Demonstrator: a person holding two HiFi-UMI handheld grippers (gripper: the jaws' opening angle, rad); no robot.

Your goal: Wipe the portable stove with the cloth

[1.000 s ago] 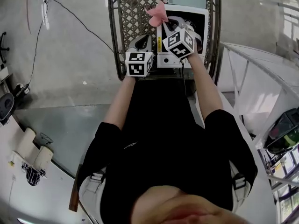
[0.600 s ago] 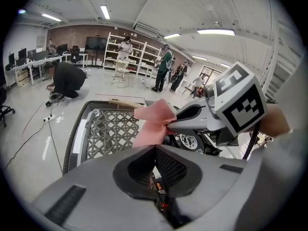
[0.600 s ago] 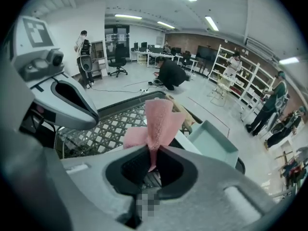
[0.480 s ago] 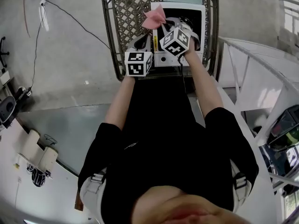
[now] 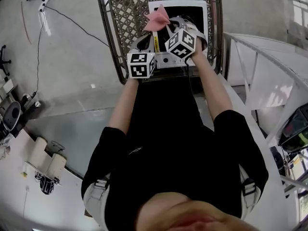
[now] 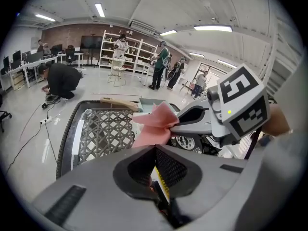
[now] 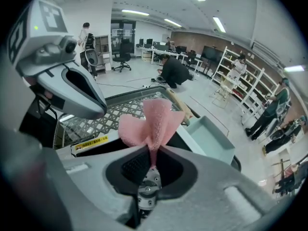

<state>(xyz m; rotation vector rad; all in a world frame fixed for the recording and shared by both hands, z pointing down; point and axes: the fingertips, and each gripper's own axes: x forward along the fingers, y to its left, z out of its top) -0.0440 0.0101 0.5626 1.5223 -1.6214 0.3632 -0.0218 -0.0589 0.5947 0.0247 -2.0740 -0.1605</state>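
Above the portable stove (image 5: 204, 12) hangs the pink cloth (image 7: 150, 121), and my right claw (image 7: 153, 150) is pinching it by a bunched fold, so the rest fans out past the tips. From the head view the cloth sits over the stove's left rear part. My left claw (image 6: 155, 150) is just beside it, pressed onto the stove's left edge, with the yellow label strip (image 6: 161, 182) showing between its pads. Underneath, the stove rests on a lattice tabletop (image 5: 129, 20) with a dark rim.
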